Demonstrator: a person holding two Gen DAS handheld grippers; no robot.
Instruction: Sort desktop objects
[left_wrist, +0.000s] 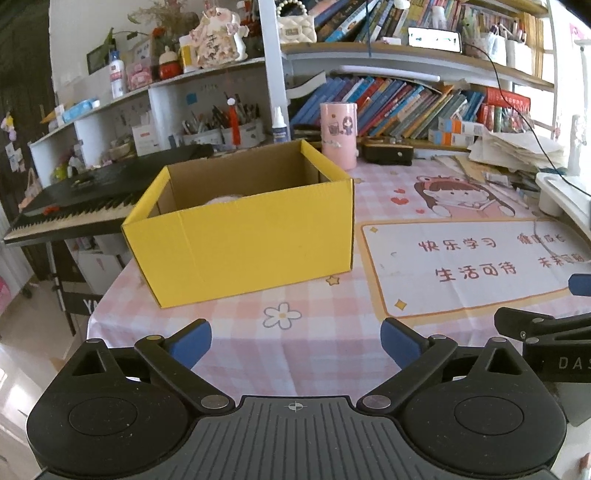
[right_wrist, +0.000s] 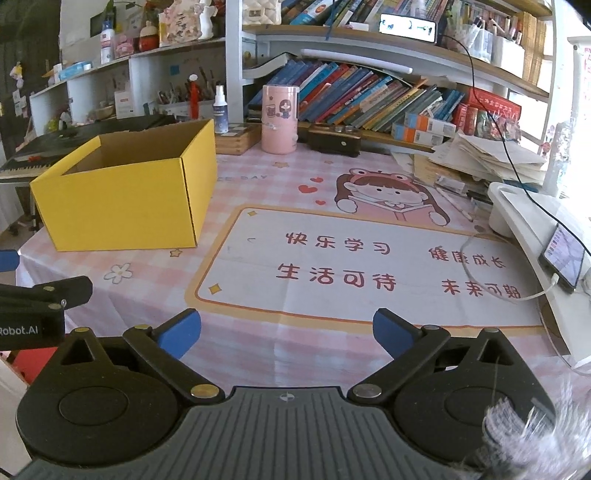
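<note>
Both the left tongs and right tongs hang apart and empty above the table, the yellow box stands far left, so sorting seems finished or awaits another item.

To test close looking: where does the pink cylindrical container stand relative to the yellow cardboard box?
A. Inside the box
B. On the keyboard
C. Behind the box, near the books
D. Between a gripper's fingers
C: the pink container stands upright on the tablecloth beyond the yellow box, before the shelved books.
</note>
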